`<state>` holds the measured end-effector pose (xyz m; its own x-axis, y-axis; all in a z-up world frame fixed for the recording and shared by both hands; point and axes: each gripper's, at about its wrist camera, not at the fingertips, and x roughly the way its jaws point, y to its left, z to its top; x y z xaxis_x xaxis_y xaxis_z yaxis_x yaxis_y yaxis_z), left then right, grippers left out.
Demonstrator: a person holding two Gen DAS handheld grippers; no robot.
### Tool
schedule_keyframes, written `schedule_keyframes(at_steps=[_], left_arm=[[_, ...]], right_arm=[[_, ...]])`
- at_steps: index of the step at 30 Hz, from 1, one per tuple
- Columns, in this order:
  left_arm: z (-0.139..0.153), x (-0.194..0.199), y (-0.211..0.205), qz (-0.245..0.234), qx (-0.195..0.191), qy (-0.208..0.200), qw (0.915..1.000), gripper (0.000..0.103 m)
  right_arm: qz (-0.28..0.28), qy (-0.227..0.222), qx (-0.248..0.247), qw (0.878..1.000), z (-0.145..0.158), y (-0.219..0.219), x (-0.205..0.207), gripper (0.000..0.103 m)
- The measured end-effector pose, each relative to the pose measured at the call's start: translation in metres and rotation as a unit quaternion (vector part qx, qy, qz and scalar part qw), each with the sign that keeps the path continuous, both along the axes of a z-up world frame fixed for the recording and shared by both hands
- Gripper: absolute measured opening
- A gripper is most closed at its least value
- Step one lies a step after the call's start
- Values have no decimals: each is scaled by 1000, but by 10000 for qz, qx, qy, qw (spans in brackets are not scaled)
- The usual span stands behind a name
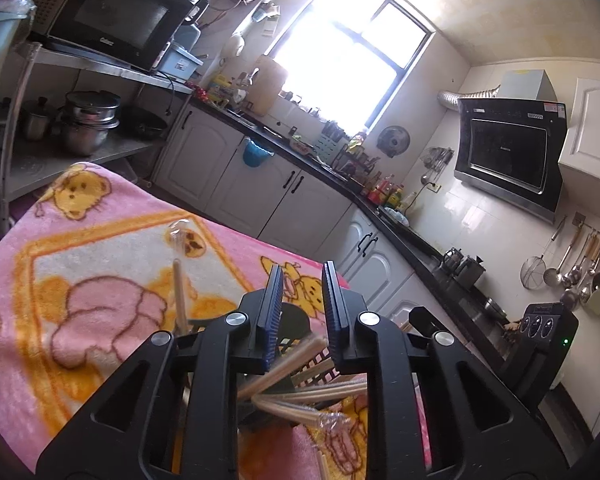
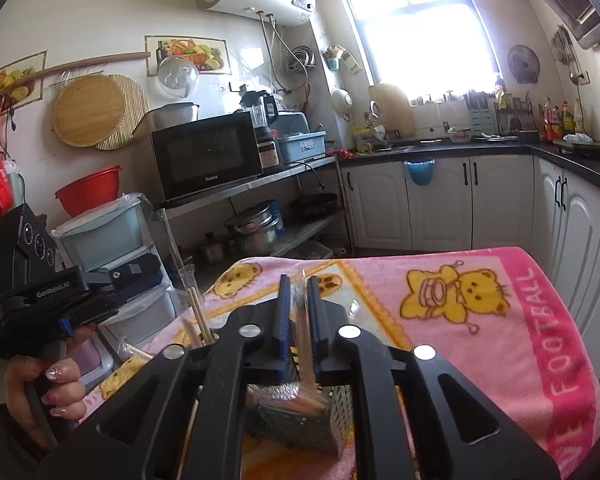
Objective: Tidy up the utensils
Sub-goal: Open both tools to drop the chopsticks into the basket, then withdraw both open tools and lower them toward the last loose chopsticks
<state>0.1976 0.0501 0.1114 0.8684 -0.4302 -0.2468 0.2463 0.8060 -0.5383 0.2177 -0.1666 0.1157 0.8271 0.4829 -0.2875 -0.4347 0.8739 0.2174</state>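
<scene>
Left gripper [image 1: 298,276]: jaws slightly apart, nothing between the pads, released. It hangs over a dark slotted holder [image 1: 296,320] sitting on the pink bear blanket [image 1: 100,240]. Wrapped chopsticks [image 1: 300,392] fan out under the fingers; one wrapped pair [image 1: 179,280] stands upright in the holder to the left.

Right gripper [image 2: 298,300]: jaws narrowly apart with a plastic-wrapped chopstick pair [image 2: 302,320] upright between the pads; can't tell whether the pads press on it. Below it, the holder [image 2: 300,420] with more wrapped chopsticks. A hand [image 2: 48,384] grips the left gripper's handle at left.
</scene>
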Motion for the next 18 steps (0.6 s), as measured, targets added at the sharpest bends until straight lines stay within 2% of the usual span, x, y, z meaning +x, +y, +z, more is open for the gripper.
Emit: schedule_keyframes(at_steps=[3,13,18], left_arm=[[1,-7,1,16,31,-12,10000,25],[-1,-24,-8,-2,286,78,9996,37],[-4,-34,-11,-77,357,107,9993,53]], right_arm=[[-5,25,15,10000,-1,-3,-3,19],[-41,181,54,9998,-2,-12,-11,31],[-9,269,15,9996,-3,-16,-21,35]])
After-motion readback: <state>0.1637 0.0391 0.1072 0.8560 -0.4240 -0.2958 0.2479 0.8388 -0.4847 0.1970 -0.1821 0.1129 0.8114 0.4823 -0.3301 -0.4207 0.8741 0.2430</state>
